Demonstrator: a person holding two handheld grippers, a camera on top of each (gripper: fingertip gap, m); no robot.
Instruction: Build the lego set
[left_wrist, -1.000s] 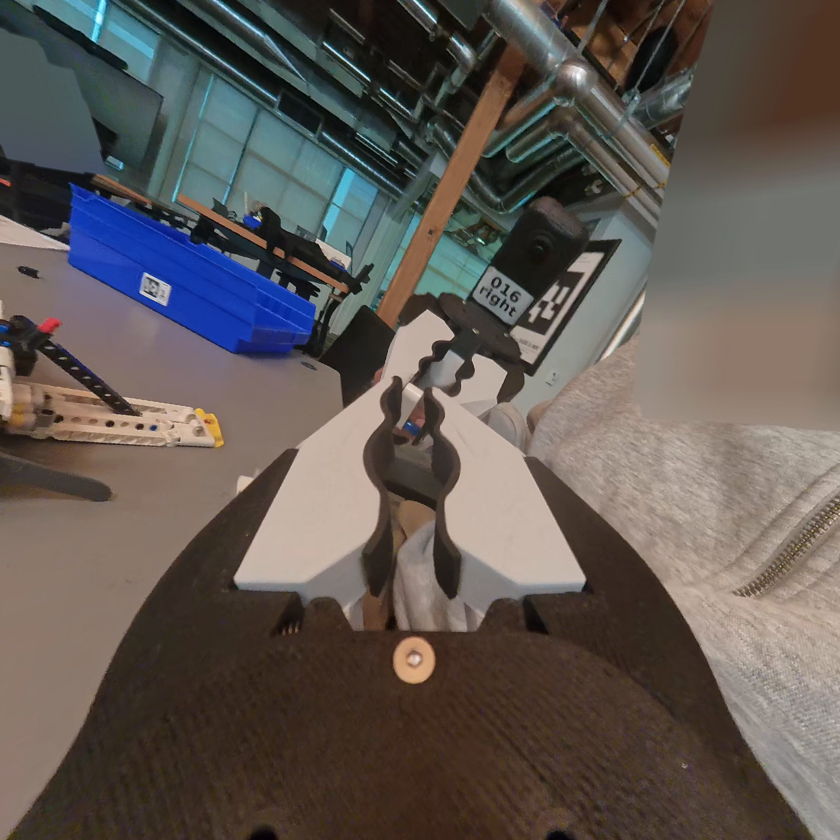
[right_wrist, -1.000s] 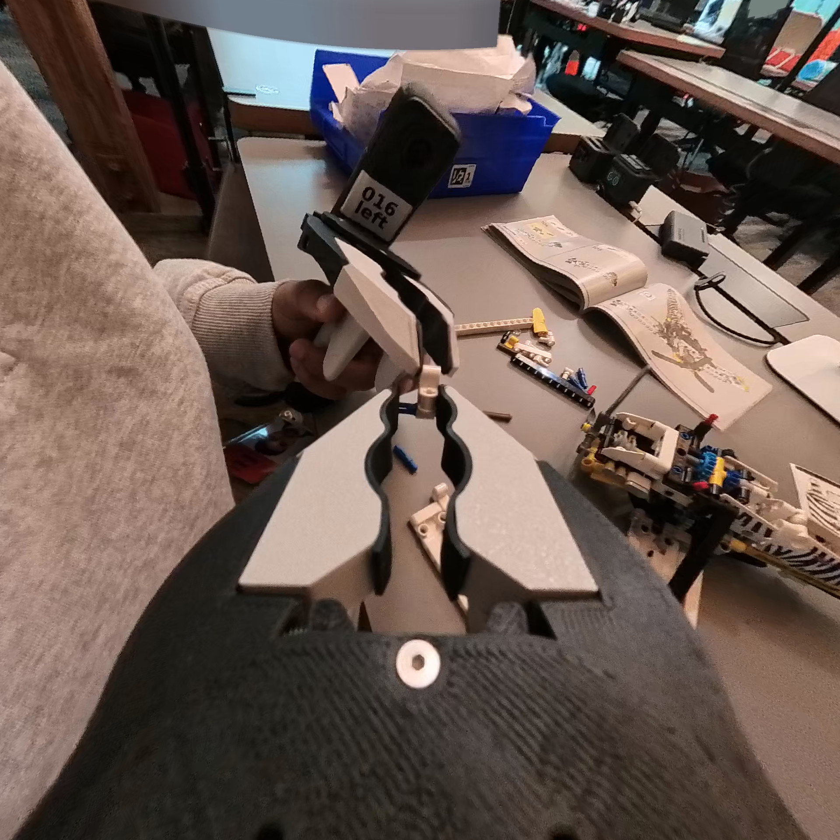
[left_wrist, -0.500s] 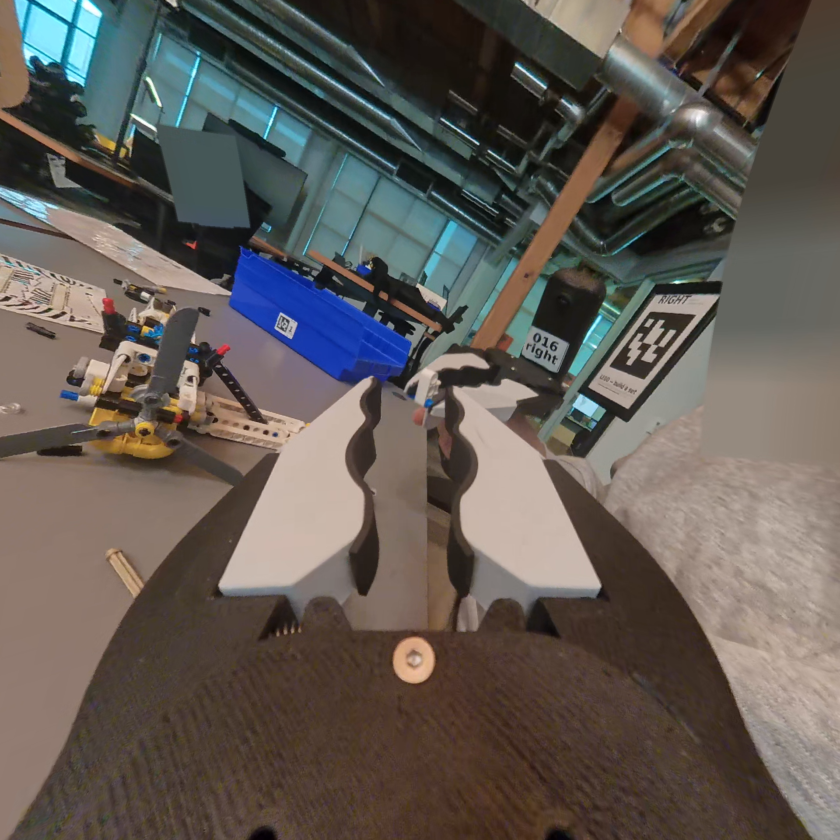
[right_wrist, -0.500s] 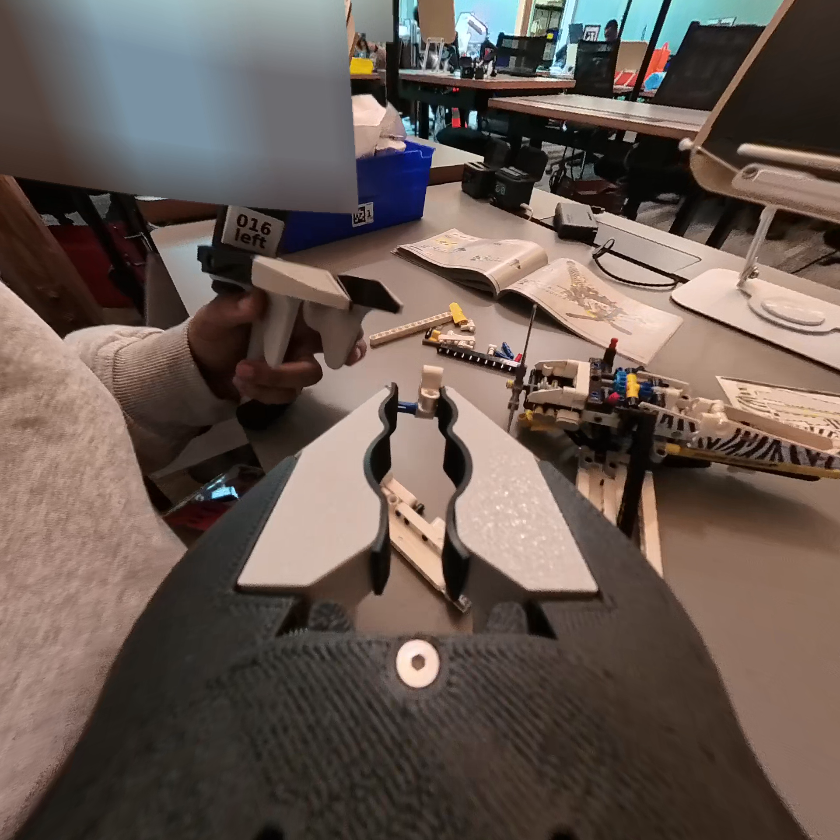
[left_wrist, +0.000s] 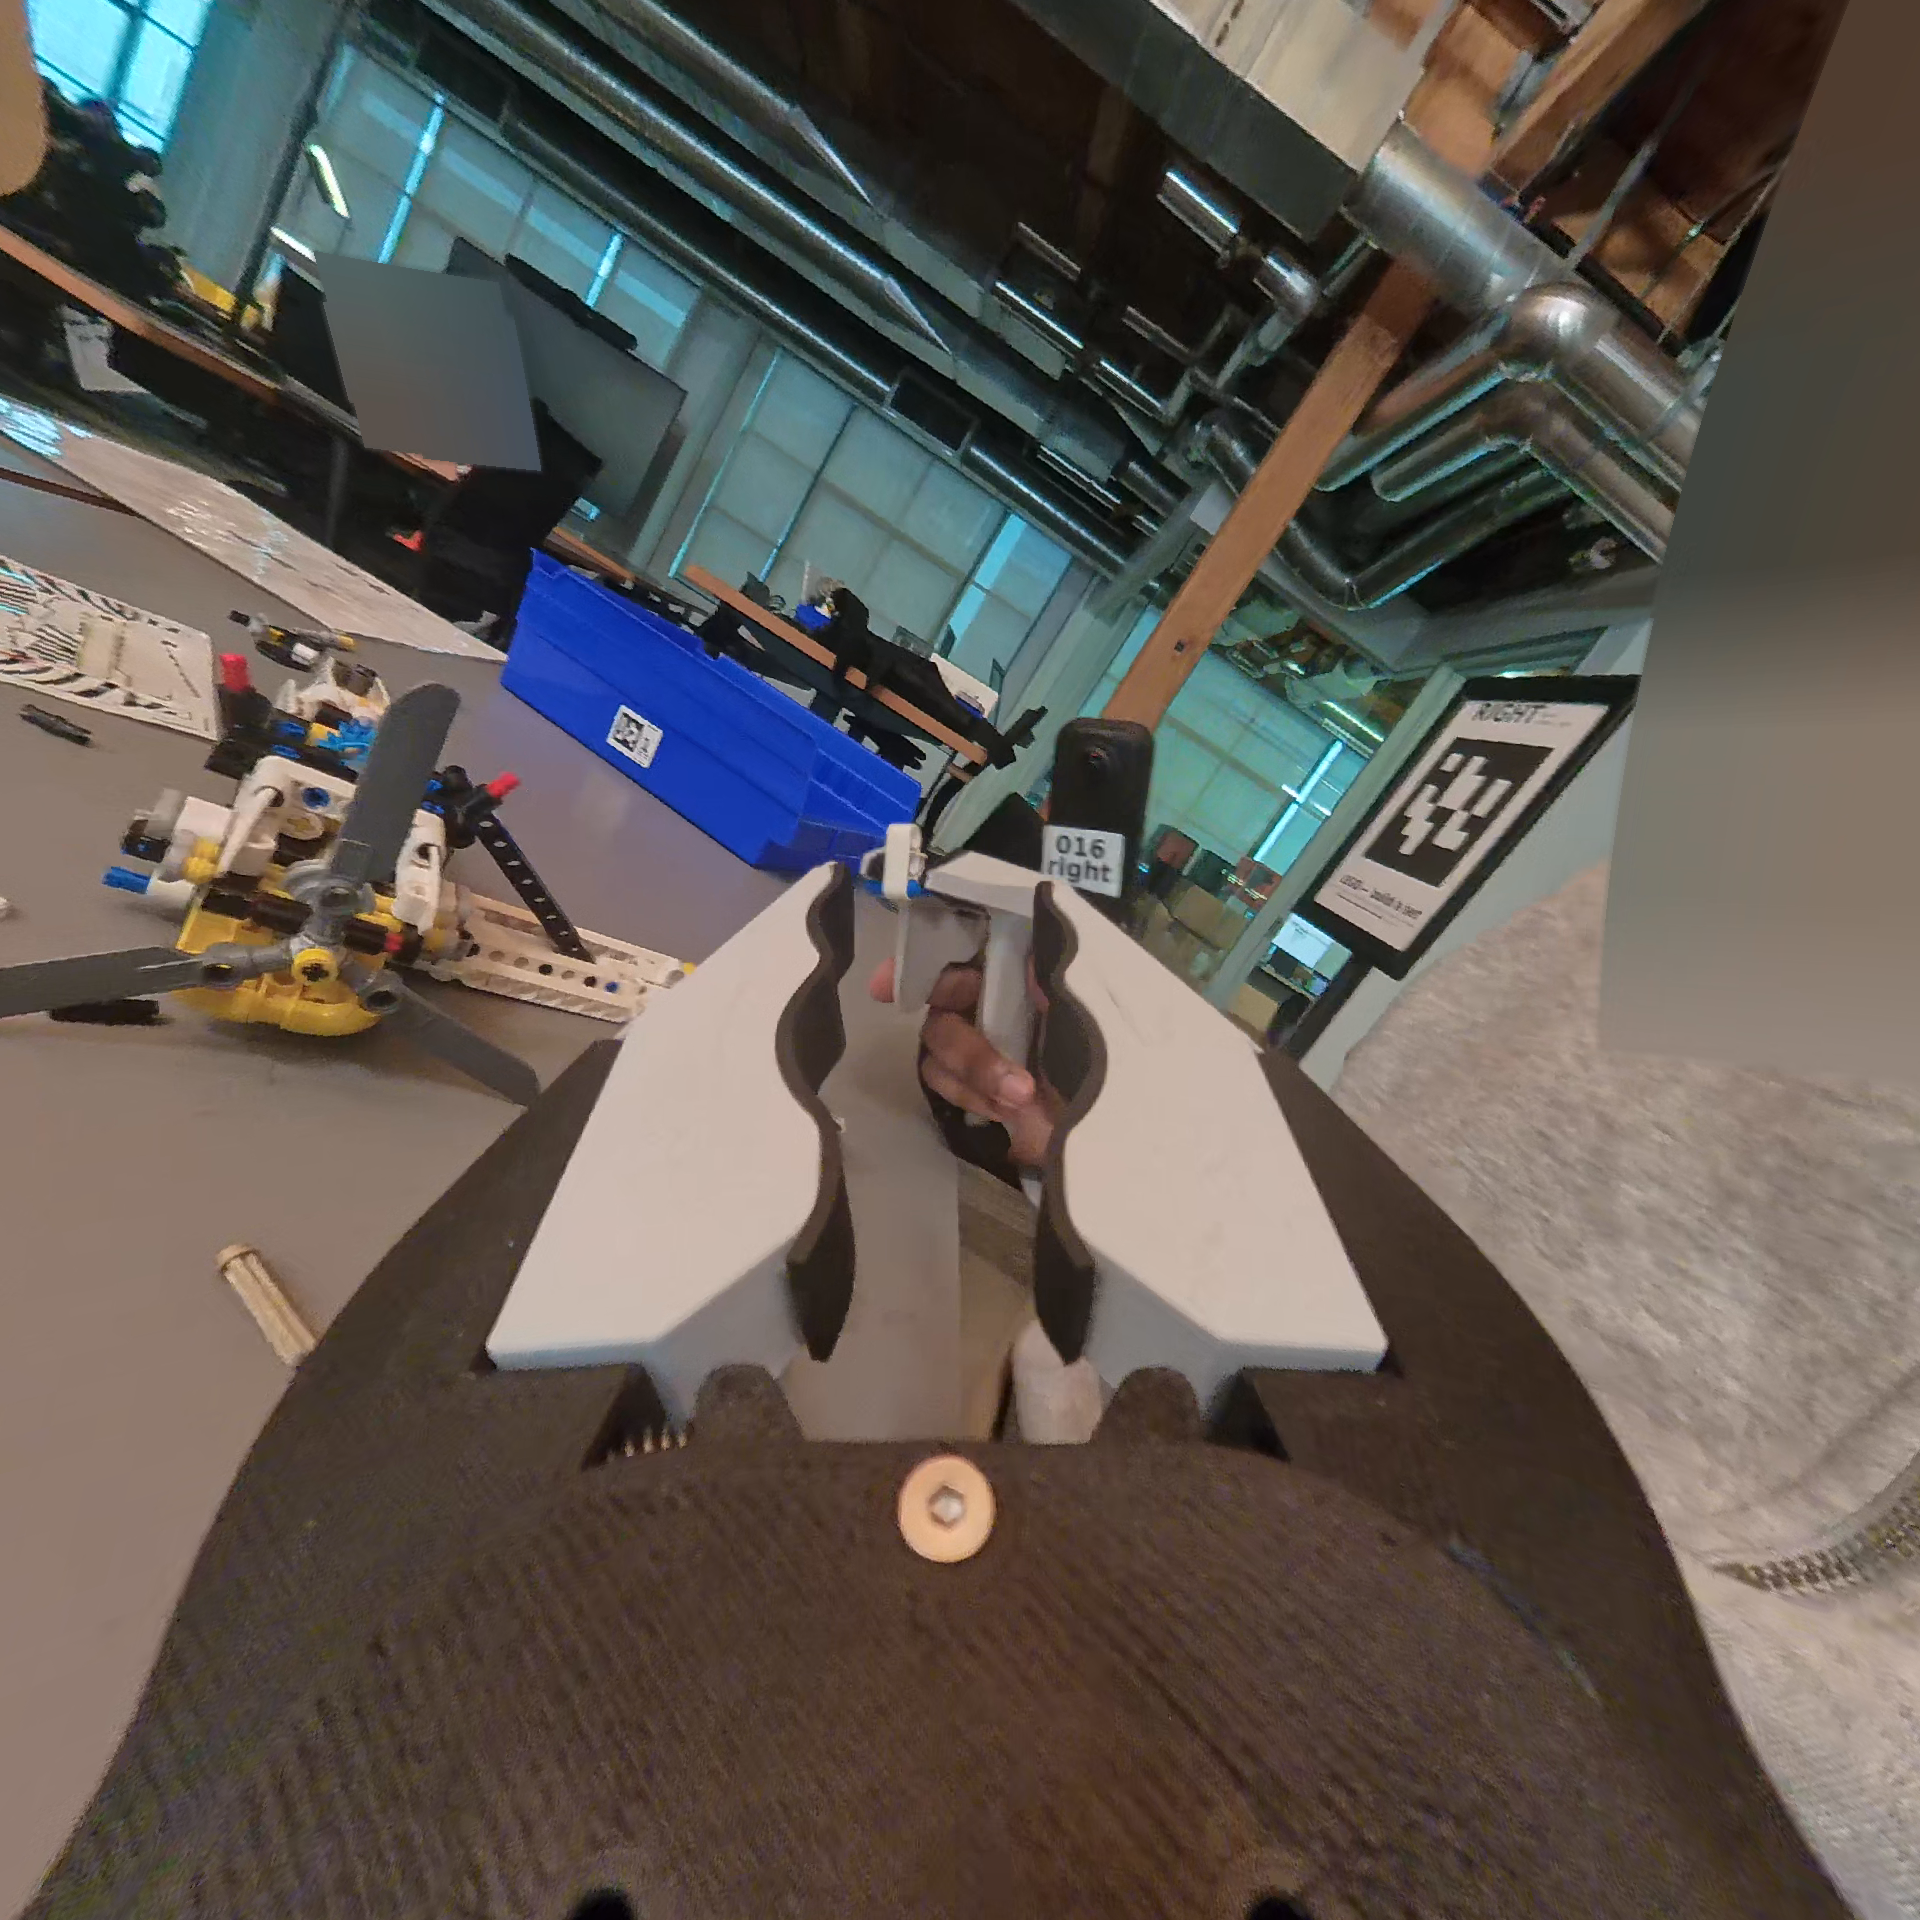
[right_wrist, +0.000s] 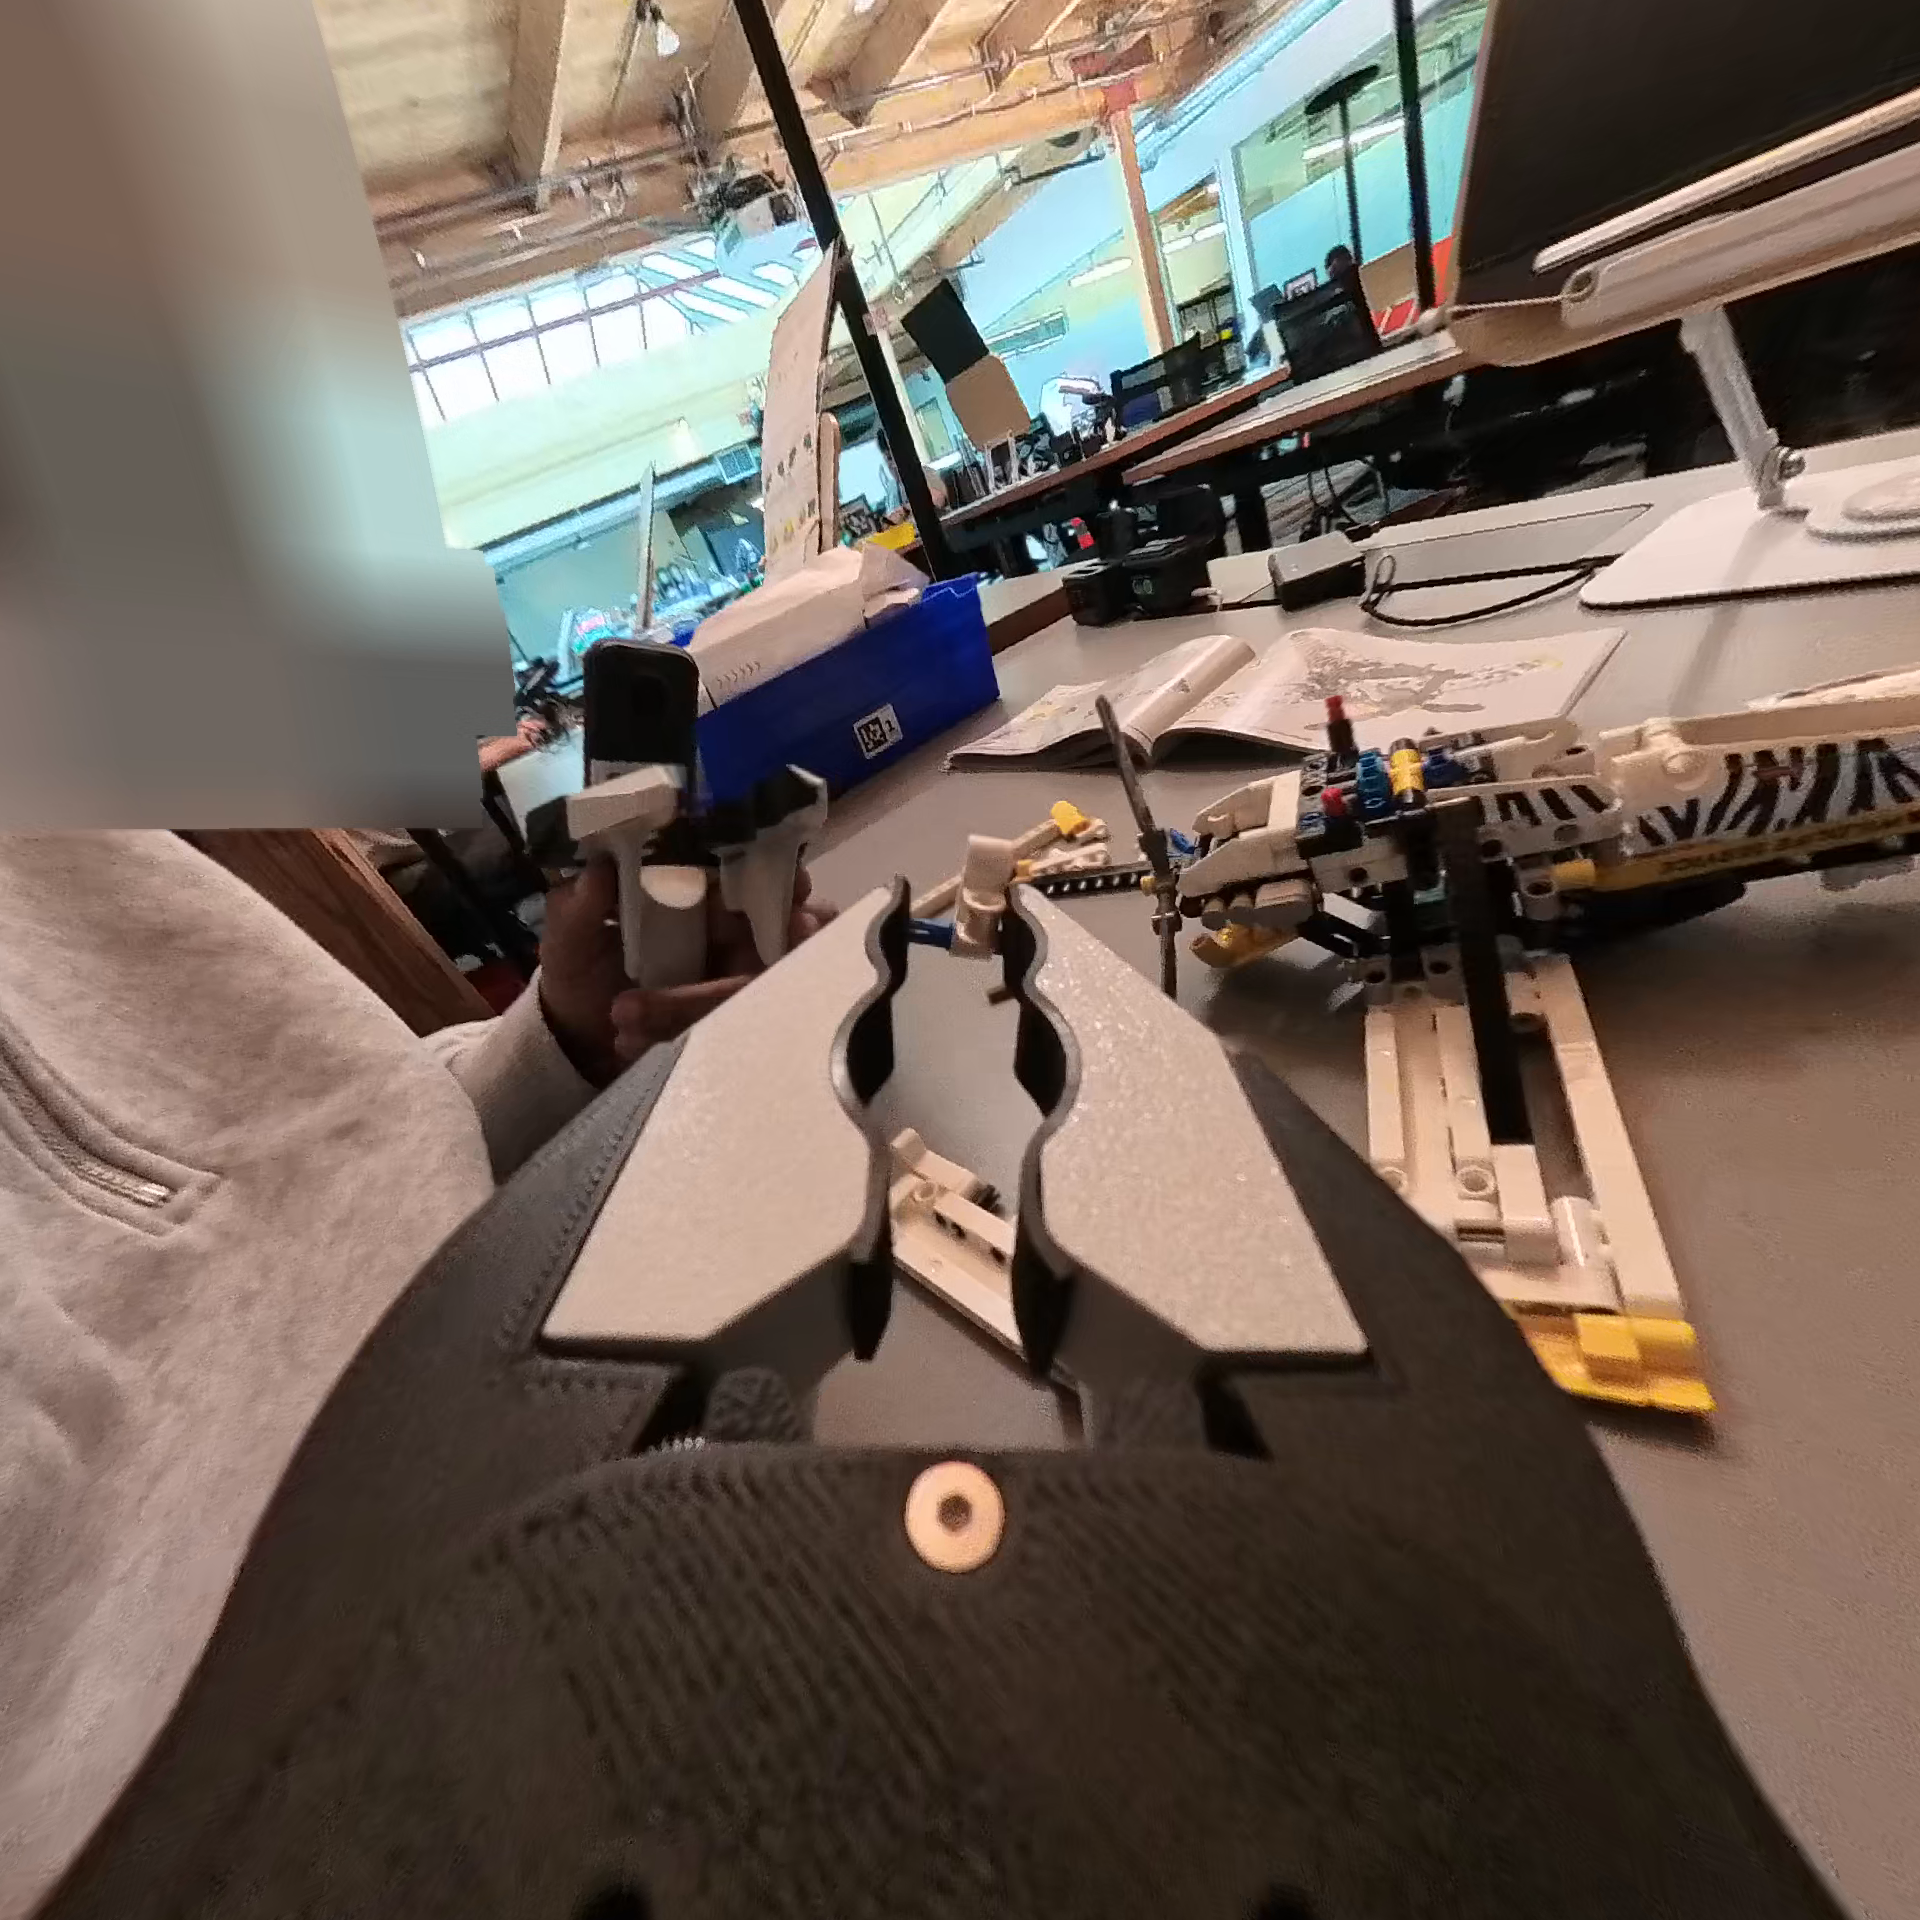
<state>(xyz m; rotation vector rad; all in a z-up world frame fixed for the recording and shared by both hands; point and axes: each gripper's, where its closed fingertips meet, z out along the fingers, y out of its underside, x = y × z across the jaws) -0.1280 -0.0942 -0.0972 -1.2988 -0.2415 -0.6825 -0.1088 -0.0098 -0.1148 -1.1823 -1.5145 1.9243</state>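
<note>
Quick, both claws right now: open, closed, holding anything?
Left claw: open, nothing between its fingers.
Right claw: closed on a small white lego piece with a blue pin, held at the fingertips.

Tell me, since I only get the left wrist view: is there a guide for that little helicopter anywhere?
Observer: Yes, an open instruction booklet lies on the table behind the helicopter model.
Operator: Is there more model behind its nose?
Observer: A white zebra-striped tail stretches away from the nose.
Operator: What's under the right tool?
Observer: The right tool, shut on a small white piece, hovers over a loose white beam on the table.
</note>
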